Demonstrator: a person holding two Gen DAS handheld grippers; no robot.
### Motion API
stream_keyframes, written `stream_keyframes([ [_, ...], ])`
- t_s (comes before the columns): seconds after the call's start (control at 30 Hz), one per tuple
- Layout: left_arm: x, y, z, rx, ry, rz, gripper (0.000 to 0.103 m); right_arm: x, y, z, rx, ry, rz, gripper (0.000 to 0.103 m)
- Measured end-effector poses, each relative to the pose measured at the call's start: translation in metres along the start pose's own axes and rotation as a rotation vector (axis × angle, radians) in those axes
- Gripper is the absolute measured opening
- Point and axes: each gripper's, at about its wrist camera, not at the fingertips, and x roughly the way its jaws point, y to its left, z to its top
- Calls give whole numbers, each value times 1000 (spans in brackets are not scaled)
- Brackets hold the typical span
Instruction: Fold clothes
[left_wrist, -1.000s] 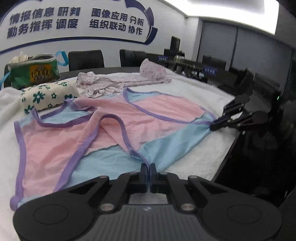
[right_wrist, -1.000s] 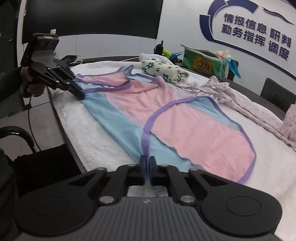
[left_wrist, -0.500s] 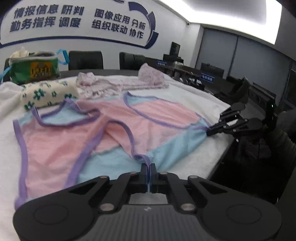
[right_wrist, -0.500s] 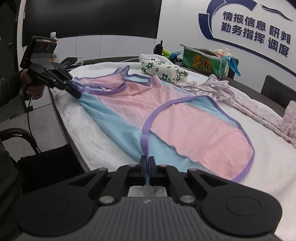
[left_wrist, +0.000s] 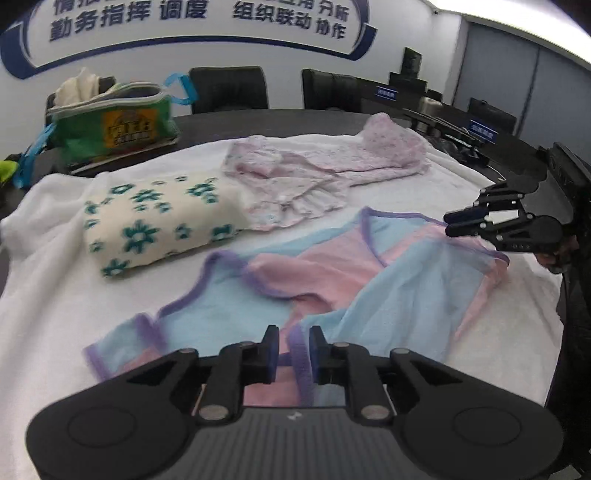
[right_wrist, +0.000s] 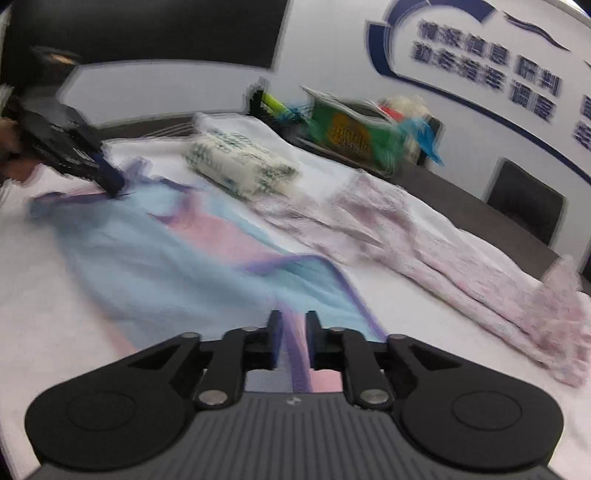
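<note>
The left gripper (left_wrist: 291, 349), bottom centre of its own view, has its two black fingers parted, with a purple-trimmed edge of the thin pink and pale-blue garment (left_wrist: 388, 291) lying between them. The right gripper (right_wrist: 293, 339), low in the blurred right wrist view, is likewise spread, a purple band of the same cloth running between its fingers. The garment lies doubled over on the white fleecy table cover (left_wrist: 44, 295), filling the centre and right of the left wrist view. Behind it sit a folded cream cloth with green flowers (left_wrist: 155, 225), a crumpled pink dotted garment (left_wrist: 314, 173), and, upper left, a green zip bag (left_wrist: 114, 125).
</note>
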Motion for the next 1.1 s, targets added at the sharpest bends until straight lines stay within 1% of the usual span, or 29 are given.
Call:
stream_keyframes([
  [0.03,-11,5,-4,-2,-21,2,28,-9,-1,-3,-1,-26,-10,18],
  [0.07,-32,11,-15,-2,-68,-10,49,-20,-1,-7,-1,-56,-16,28],
  [0.1,-55,14,-29,17,-121,-24,60,-31,-1,-10,-1,-87,-23,43],
  [0.13,-76,14,-44,47,-170,-36,77,-42,-2,-14,-2,-117,-30,48],
  [0.17,-88,7,-58,105,-193,-35,82,-51,0,-19,-14,-139,-28,51],
  [0.23,-104,-13,-84,253,-212,-19,82,-55,18,-26,-66,-132,-7,52],
  [0.27,-102,-22,-91,310,-196,0,81,-56,27,-30,-93,-127,4,53],
  [0.3,-96,-30,-96,357,-166,25,81,-58,36,-33,-120,-123,15,56],
  [0.33,-88,-39,-100,403,-135,42,80,-59,46,-36,-147,-118,26,56],
  [0.37,-79,-44,-102,440,-116,42,75,-56,53,-36,-165,-108,36,56],
  [0.4,-72,-46,-104,460,-106,30,71,-51,60,-37,-178,-100,52,56],
  [0.43,-65,-42,-105,446,-81,13,60,-46,63,-37,-173,-95,60,56],
  [0.47,-58,-35,-105,416,-49,-4,32,-42,66,-37,-166,-89,68,56],
  [0.5,-53,-24,-101,353,-18,-17,13,-42,67,-37,-153,-82,61,56],
  [0.53,-49,-11,-96,274,13,-29,5,-41,68,-37,-139,-74,53,56],
  [0.57,-50,1,-92,211,5,-23,3,-41,69,-37,-126,-66,45,56],
  [0.6,-55,13,-87,157,-27,-2,3,-44,68,-38,-119,-65,37,56],
  [0.63,-59,26,-82,99,-62,41,3,-46,67,-39,-112,-66,29,56],
  [0.67,-62,39,-77,40,-97,94,6,-49,66,-40,-106,-67,22,56],
  [0.7,-65,52,-74,-43,-117,134,8,-52,66,-41,-100,-67,14,56],
  [0.73,-67,66,-71,-138,-129,166,17,-55,65,-42,-94,-68,6,56],
  [0.77,-66,80,-71,-241,-125,189,33,-57,64,-43,-87,-68,-1,56],
  [0.8,-66,88,-72,-316,-122,212,37,-60,63,-44,-81,-69,-9,56],
  [0.83,-67,89,-75,-347,-129,228,37,-61,62,-45,-80,-66,-13,56],
  [0.9,-72,81,-79,-357,-141,255,41,-63,60,-49,-72,-58,-21,57],
  [0.93,-75,73,-81,-352,-144,261,44,-65,58,-52,-66,-52,-26,57],
  [1.0,-80,53,-84,-321,-157,254,56,-68,52,-57,-46,-41,-36,57],
  [1.07,-80,32,-88,-273,-174,230,80,-69,42,-64,0,-36,-38,57],
  [1.1,-77,22,-89,-257,-177,226,83,-70,35,-68,31,-34,-37,56],
])
